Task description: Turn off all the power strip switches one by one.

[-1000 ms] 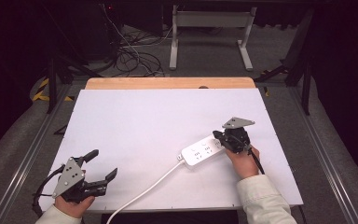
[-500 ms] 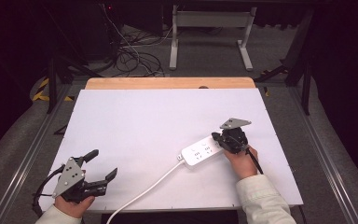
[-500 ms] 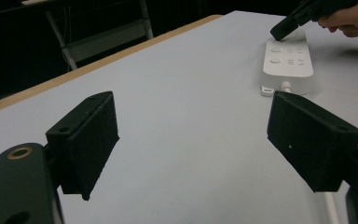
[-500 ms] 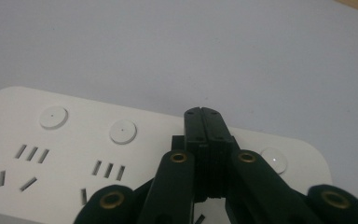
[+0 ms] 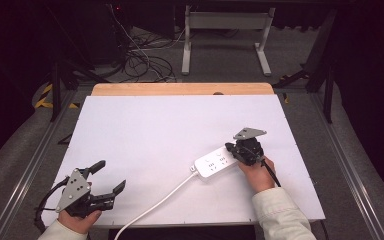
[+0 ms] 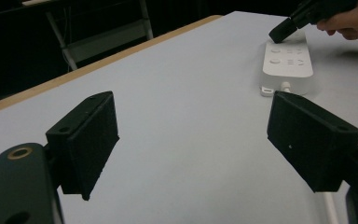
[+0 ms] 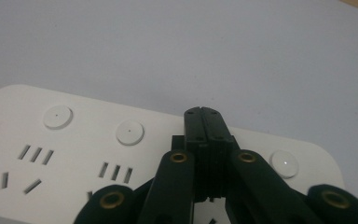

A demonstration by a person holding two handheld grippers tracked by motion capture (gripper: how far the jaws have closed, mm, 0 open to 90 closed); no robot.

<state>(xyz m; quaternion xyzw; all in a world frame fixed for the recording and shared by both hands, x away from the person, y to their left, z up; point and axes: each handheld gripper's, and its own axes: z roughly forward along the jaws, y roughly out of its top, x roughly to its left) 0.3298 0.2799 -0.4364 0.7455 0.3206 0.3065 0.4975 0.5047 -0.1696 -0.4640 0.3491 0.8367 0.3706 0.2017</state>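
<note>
- Power strip (image 5: 219, 163): white, flat on table (image 5: 155, 130), right of centre, near front half; long axis tilted, far end toward right.
- White cord (image 5: 152, 209) leaving strip's left end, curving toward front edge and off table.
- Round buttons in a row along one long side of strip (image 7: 57, 116), socket slots beside them; third button (image 7: 284, 163) lit with small dot, just right of jaws in right gripper view.
- Right gripper (image 5: 240, 150): jaws pressed together, nothing between; closed tip over strip's right end, pointing down at top face near button row.
- Contact between tip and strip: cannot tell from high view; right gripper view (image 7: 206, 122) places tip over strip surface between second and third button.
- Right hand (image 5: 256, 172) behind gripper, pale sleeve (image 5: 280, 215) entering from bottom edge; black cable along wrist.
- Left gripper (image 5: 111, 176): jaws wide apart, empty, at table's front-left corner, well apart from strip.
- Left gripper view: pads (image 6: 91, 140) either side of bare table, strip (image 6: 286, 63) far off at upper right, right gripper's tip (image 6: 284, 31) over its far end.
- Left hand (image 5: 77, 217) gripping from below, grey plate on top, cable looping off left edge.
- Table: white top, wood strip along far edge.
- Floor beyond: grey, with loose cables (image 5: 140, 60) and white frame legs (image 5: 225, 35).
</note>
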